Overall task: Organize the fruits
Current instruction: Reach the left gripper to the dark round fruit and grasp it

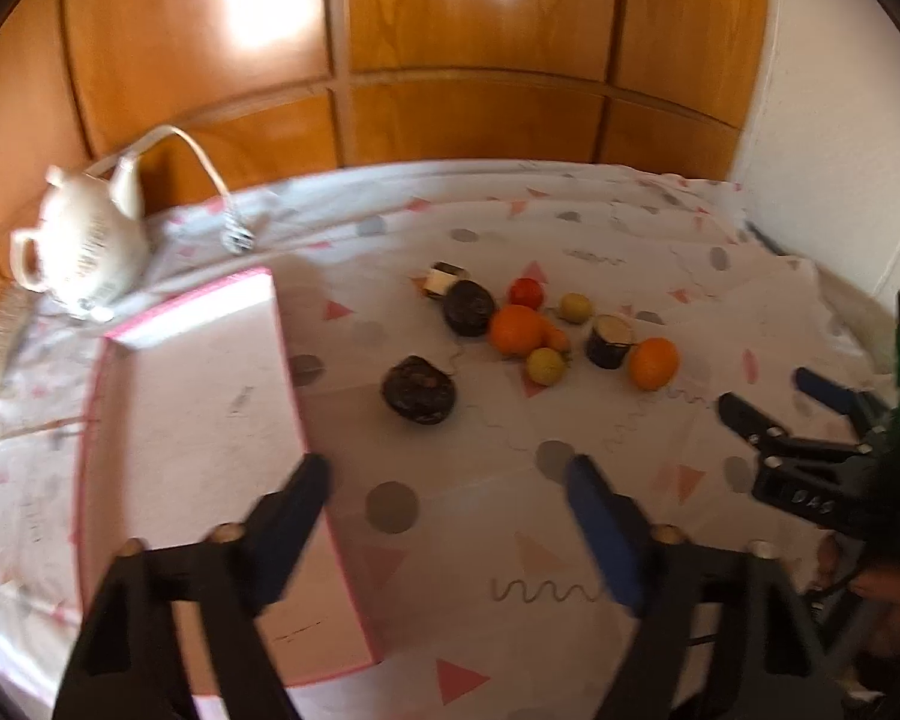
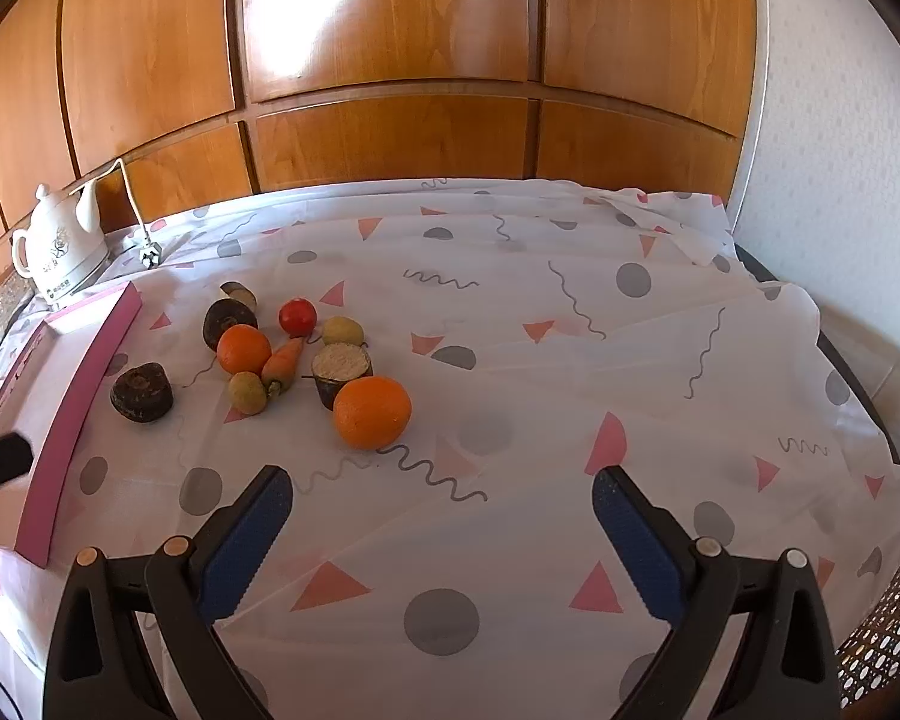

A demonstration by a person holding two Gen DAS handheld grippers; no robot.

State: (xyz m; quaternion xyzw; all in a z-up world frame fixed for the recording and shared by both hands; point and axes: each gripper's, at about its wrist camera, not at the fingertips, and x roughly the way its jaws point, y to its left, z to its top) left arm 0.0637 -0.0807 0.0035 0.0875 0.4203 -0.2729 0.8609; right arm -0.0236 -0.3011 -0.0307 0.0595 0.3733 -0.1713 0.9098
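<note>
You are working in a home, likely a dining or living room. A table (image 2: pixel 570 360) wears a soft white cloth (image 2: pixel 510 312) printed with pink triangles and grey dots. Behind it stand glossy wooden cabinet doors (image 2: pixel 390 60). A white ceramic electric kettle (image 2: pixel 60 258) with its cord (image 2: pixel 129 192) sits at the table's back corner, beside wallpapered wall (image 2: pixel 822 150).

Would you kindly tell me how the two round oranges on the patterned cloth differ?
The nearer round orange lies apart at the edge of the group, beside the cut dark cylinder; the farther round orange sits inside the cluster, against the small orange carrot. In the right wrist view the nearer looks larger. Both are orange, whole and ungripped.
</note>
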